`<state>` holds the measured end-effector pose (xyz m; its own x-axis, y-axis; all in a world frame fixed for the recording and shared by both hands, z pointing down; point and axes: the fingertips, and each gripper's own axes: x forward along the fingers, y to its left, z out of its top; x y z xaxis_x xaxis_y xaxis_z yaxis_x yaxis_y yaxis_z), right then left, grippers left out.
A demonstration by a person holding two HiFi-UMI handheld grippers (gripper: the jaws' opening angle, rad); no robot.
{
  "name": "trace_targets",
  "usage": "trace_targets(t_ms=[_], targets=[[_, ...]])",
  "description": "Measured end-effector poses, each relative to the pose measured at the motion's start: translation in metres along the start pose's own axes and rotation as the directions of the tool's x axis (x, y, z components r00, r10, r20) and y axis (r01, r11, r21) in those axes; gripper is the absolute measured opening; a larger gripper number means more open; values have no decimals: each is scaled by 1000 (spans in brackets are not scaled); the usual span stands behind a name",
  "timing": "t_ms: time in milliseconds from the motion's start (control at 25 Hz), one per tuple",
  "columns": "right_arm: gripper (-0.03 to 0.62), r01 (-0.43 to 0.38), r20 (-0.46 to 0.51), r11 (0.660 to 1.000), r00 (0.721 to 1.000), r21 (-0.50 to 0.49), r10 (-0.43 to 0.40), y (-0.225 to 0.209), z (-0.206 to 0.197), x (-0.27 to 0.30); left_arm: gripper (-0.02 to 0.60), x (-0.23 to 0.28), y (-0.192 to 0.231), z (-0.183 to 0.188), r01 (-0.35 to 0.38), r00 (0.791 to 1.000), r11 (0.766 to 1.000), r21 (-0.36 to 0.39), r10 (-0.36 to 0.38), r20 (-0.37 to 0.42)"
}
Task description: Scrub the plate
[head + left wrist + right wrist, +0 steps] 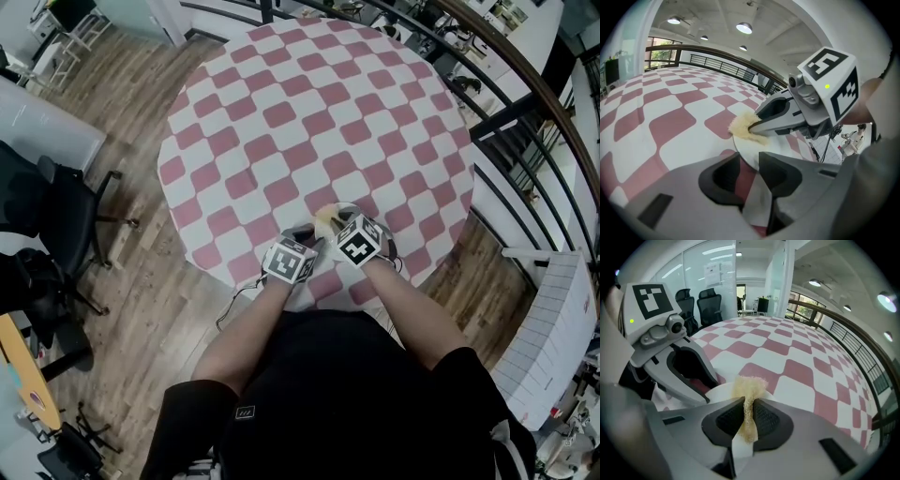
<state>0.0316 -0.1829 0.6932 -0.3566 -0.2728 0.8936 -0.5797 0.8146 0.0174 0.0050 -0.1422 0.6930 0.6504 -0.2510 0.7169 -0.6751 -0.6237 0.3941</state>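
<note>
Now right gripper (749, 404) pinches yellow fibrous scrub pad (749, 384) against round white plate (780, 147); left gripper (750, 161) jaws are closing around the plate's near rim, probably to steady it.

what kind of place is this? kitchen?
Probably an open-plan office mezzanine, not a kitchen: office chairs, glass partitions, a curved railing beside the round table.
</note>
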Motion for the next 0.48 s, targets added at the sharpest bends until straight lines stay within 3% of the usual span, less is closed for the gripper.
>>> trace_targets(t_ms=[320,480], targets=[[54,103,-16,990,995,99,-102,-52,-34,-23,130,-2,1,1,0,1000,1000,-13,1,8],[54,193,-71,961,981,196,-183,-80,-73,-40,130,-1,2,0,-2,1000,1000,-24,2,6]])
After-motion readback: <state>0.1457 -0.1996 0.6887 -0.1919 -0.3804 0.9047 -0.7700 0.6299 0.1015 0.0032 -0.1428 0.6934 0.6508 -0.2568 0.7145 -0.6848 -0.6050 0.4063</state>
